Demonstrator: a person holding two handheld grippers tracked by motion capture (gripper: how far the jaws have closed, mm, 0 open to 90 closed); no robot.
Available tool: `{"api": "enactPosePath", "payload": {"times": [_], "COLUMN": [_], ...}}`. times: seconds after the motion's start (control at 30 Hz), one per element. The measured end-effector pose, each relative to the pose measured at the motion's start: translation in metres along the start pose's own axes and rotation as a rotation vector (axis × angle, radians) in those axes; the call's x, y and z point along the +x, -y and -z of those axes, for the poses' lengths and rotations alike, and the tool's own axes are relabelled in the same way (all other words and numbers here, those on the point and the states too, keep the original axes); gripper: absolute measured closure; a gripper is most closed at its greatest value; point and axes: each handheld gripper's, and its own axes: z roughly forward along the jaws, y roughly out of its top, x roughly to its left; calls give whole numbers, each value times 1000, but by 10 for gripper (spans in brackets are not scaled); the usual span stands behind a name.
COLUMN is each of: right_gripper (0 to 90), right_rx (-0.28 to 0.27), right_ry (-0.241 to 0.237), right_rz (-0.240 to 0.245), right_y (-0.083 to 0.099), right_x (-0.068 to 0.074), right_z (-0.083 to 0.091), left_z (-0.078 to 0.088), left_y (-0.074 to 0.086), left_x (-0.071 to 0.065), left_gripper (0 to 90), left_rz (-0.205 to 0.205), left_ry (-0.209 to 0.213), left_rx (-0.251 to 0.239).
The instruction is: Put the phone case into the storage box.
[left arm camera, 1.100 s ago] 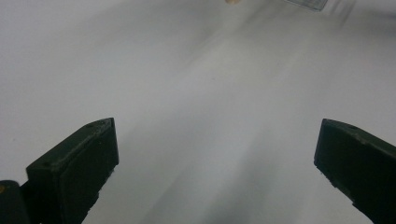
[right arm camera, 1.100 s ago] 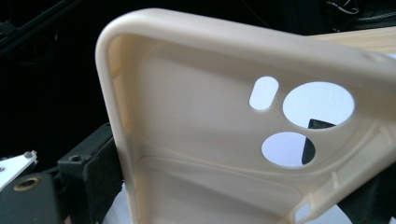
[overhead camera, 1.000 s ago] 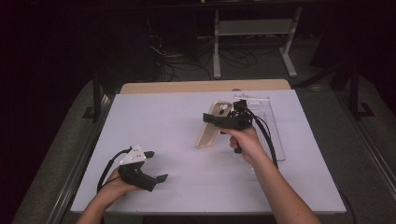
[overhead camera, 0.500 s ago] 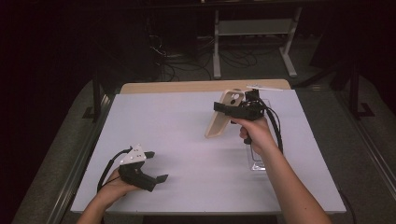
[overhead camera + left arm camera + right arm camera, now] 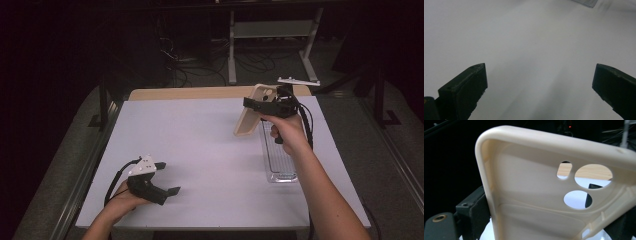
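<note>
our right gripper (image 5: 257,106) pinches a beige phone case (image 5: 248,118) by its long edges and holds it lifted above the far right part of the white table (image 5: 200,145), tilted, its lower end hanging off the surface. in the right gripper view the case (image 5: 536,195) shows its hollow inside and three camera cutouts. just below and beside it a clear plastic tray (image 5: 278,160) lies on the table. our left gripper (image 5: 167,192) rests low at the near left corner, well apart from the case, its jaws spread wide with nothing between them.
</note>
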Motion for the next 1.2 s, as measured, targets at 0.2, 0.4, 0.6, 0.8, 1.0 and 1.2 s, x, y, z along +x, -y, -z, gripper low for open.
{"api": "enactPosePath", "payload": {"times": [0.2, 0.4, 0.6, 0.8, 1.0, 1.2], "right_gripper": [92, 93, 93, 93, 93, 93], "right_rx": [-5, 2, 8, 35, 65, 92], "right_ry": [65, 124, 172, 233, 283, 320], "right_rz": [24, 38, 48, 59, 72, 67], "right_y": [-12, -22, -31, -35, -35, -34], "right_x": [-5, -12, -21, -29, -37, -42], "right_z": [8, 15, 22, 24, 23, 20], "left_z": [1, 1, 0, 0, 0, 0], "left_y": [0, -1, -1, -1, -1, -1], "left_x": [1, -2, -3, -2, -2, -3], "left_gripper": [0, 0, 0, 0, 0, 0], "left_rz": [2, 20, 21, 16, 18, 15], "left_ry": [6, 15, 16, 15, 14, 16], "left_rx": [-8, -28, -31, -25, -24, -14]}}
